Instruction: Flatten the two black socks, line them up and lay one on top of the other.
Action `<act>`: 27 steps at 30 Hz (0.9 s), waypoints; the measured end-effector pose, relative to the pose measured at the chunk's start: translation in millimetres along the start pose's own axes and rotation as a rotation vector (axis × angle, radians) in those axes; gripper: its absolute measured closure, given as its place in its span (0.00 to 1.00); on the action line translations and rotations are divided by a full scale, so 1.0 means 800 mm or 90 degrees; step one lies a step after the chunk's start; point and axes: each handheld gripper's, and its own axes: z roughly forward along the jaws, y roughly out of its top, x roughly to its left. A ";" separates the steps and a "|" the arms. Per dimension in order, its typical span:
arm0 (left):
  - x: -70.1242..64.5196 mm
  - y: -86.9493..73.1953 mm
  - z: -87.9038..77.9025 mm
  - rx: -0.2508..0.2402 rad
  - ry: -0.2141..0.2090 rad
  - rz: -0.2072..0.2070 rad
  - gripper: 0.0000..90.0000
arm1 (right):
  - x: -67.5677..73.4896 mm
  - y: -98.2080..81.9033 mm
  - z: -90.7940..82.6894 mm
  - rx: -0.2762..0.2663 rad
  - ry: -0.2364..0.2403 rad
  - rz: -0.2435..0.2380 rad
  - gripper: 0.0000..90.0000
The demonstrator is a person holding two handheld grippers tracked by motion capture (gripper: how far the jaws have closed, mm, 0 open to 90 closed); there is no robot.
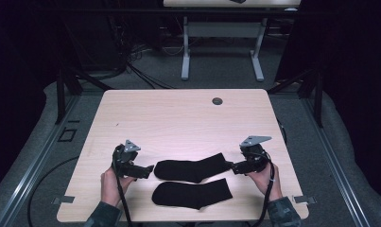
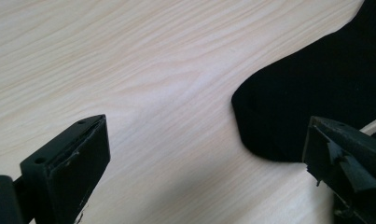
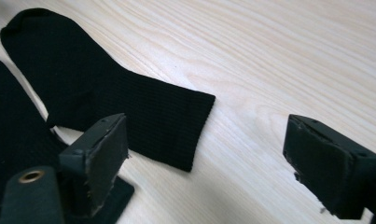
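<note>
- Two black knit socks lie flat on the pale wood-grain desk, one behind the other, near its front edge.
- The far sock has a fine ribbed weave, a rounded toe and a straight-cut cuff; the near sock lies just in front of it.
- The left gripper sits just off the far sock's toe end, fingers spread wide, nothing between them.
- The right gripper sits at its cuff end, fingers likewise apart and empty.
</note>
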 end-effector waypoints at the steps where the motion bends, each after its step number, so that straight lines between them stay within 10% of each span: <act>1: 0.001 -0.003 -0.003 -0.005 0.006 -0.001 0.00 | -0.001 -0.002 -0.004 -0.005 -0.002 -0.001 0.12; 27: 0.034 -0.100 -0.029 -0.012 0.058 -0.082 0.00 | -0.037 -0.098 -0.052 -0.008 -0.077 0.091 0.02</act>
